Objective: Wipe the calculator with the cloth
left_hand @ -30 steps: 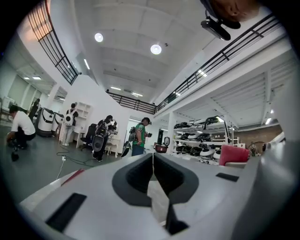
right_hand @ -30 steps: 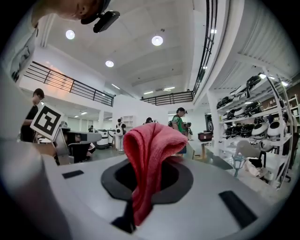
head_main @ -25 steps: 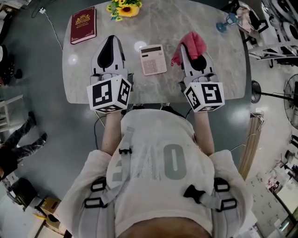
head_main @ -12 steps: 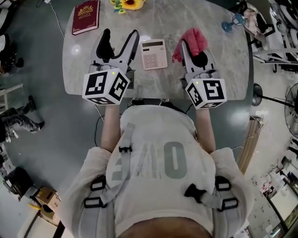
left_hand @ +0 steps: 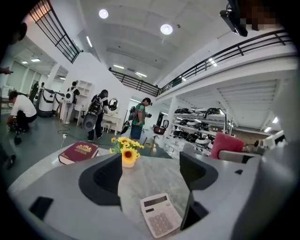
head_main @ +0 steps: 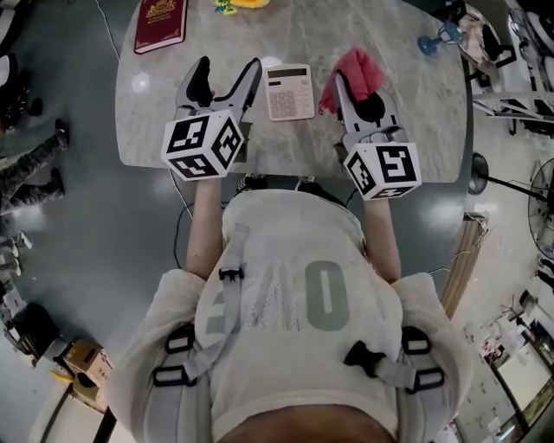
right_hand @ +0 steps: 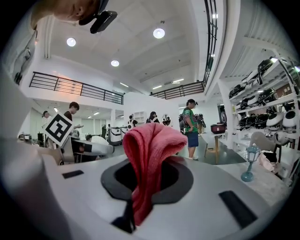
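A pale pink calculator [head_main: 290, 92] lies flat on the grey marble table [head_main: 398, 138], between my two grippers. My left gripper [head_main: 227, 75] hovers just left of it with its jaws opening wide and nothing between them; the calculator [left_hand: 161, 221] shows low in the left gripper view, toward the right jaw. My right gripper [head_main: 353, 85] sits right of the calculator, shut on a pink-red cloth [head_main: 355, 75] that bunches up above the jaws. In the right gripper view the cloth [right_hand: 150, 164] hangs pinched between the closed jaws of the right gripper [right_hand: 140, 187].
A dark red book [head_main: 161, 24] lies at the table's far left. A small pot of yellow flowers [left_hand: 125, 152] stands at the far edge. A blue lamp-like ornament [head_main: 433, 41] stands at the far right corner. People and equipment fill the room beyond.
My left gripper's jaws have gone from shut to wide open, and it has sunk toward the table beside the calculator. The right gripper has kept still with the cloth.
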`<state>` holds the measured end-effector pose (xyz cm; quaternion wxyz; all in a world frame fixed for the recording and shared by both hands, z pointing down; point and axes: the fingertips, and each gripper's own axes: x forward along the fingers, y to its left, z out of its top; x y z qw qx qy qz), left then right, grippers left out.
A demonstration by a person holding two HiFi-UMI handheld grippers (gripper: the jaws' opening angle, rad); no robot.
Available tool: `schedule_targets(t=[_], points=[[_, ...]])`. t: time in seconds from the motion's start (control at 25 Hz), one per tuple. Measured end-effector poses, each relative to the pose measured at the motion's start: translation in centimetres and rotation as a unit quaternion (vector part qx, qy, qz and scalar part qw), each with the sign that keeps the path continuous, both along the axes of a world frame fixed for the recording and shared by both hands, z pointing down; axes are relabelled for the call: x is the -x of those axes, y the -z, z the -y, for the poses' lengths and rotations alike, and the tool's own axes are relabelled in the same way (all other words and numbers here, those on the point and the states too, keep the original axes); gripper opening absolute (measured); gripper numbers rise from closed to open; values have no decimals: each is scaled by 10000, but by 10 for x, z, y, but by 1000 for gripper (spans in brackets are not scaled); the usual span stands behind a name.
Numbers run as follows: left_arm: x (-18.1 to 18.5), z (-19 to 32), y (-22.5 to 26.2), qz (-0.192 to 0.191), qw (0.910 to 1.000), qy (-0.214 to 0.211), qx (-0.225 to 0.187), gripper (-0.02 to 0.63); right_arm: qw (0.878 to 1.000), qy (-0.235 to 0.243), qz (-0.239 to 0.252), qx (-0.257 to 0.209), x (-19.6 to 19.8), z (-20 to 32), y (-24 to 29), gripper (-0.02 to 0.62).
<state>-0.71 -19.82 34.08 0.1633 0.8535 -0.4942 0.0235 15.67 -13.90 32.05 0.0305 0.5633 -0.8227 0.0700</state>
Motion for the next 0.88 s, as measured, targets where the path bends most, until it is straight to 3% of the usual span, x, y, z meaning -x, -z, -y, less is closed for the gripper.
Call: schedule_targets(t=[0.24, 0.48, 0.88], points=[[3, 0, -72, 575, 9946, 63, 861, 370, 9999, -15, -37, 115, -3, -2, -8, 57], [5, -14, -154, 1569, 9731, 23, 1686, 370, 9997, -41, -57, 236, -6, -3, -14, 57], [0, -45, -226, 1949, 9456, -314, 2588, 416, 9992, -9, -84, 381, -5, -7, -24, 57]])
